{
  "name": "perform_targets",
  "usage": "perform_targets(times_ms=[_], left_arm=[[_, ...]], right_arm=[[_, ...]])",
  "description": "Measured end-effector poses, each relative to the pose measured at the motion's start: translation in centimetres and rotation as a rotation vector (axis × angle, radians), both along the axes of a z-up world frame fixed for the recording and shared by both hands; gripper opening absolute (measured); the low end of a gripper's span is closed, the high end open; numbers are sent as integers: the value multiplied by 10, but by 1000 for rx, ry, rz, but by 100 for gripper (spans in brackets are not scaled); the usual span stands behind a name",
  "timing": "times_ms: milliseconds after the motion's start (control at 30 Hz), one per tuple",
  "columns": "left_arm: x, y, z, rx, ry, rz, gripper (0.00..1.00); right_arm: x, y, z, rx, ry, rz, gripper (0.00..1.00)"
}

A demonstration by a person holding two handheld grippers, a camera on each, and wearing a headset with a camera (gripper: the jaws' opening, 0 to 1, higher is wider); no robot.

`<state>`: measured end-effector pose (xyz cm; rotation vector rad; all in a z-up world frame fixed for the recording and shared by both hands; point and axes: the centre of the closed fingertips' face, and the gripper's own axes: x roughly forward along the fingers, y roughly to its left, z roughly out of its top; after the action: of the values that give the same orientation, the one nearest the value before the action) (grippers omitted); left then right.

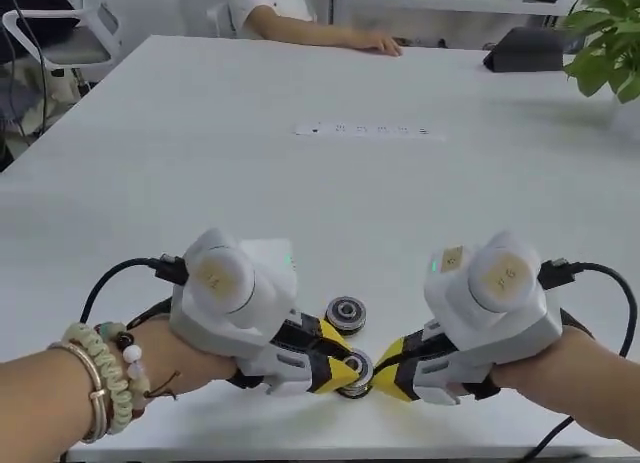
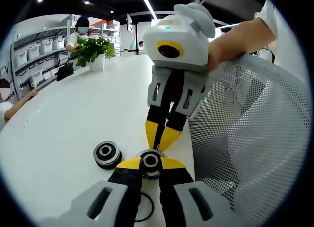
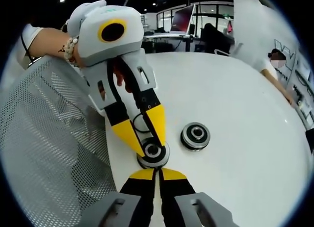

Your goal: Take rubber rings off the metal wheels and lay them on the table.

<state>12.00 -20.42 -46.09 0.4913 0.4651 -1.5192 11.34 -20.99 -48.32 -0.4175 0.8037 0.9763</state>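
While left gripper (image 1: 345, 367) clamps 1 wheel (image 2: 149, 162), right gripper (image 3: 158, 172) is closed; 2nd wheel (image 1: 346, 312), 1 ring (image 2: 150, 214) lie loose.

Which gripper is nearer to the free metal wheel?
The left gripper: its jaws, holding the other wheel, lie beside the free wheel; the right gripper is beyond the held one.

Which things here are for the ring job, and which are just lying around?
For the job: held wheel, spare wheel, loose rubber ring, left gripper, right gripper.
Just lying about: potted plant, black bag, mesh chair.
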Motion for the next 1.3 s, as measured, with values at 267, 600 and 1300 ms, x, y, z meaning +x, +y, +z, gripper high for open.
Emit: perform_targets(times_ms=[267,600,1300], left_arm=[[-1,0,0,-1,-9,-2,7],[-1,1,0,-4,-8,5,7],[0,0,0,13,-11,4,7]], right_arm=[[3,-3,2,38,60,-82,0],[9,-8,12,159,169,-258,0],[4,3,23,255,221,-256,0]])
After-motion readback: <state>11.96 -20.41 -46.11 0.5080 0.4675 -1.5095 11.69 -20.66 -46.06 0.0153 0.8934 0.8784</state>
